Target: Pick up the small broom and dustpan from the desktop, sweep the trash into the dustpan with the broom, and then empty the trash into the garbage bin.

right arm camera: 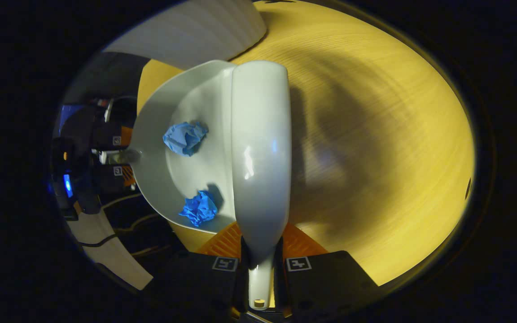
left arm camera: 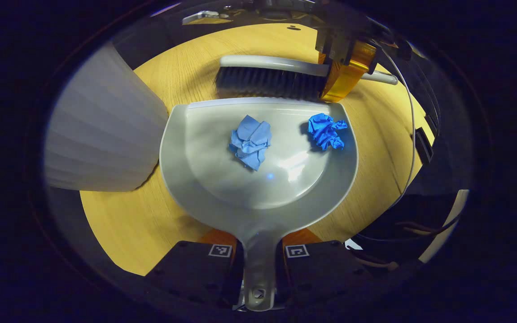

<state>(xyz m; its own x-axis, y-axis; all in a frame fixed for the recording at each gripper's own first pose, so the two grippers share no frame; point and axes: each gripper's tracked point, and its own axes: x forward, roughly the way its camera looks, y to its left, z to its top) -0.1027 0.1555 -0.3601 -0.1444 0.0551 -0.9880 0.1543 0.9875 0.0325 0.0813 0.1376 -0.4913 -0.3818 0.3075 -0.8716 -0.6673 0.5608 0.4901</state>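
Left gripper (left arm camera: 258,258) jaws clenched on dustpan (left arm camera: 258,179) handle, pan flat on table (left arm camera: 151,220) to keep both blue paper wads (left arm camera: 250,141) inside. Right gripper (right arm camera: 258,264) jaws grasping broom (right arm camera: 260,148) handle, bristles barring the pan's lip.

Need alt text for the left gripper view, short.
A pale grey plastic dustpan lies on the yellow wooden desktop, its handle clamped by the left gripper, with two crumpled blue paper scraps inside. At its front lip, the right gripper holds a small grey broom; a white ribbed bin stands left.
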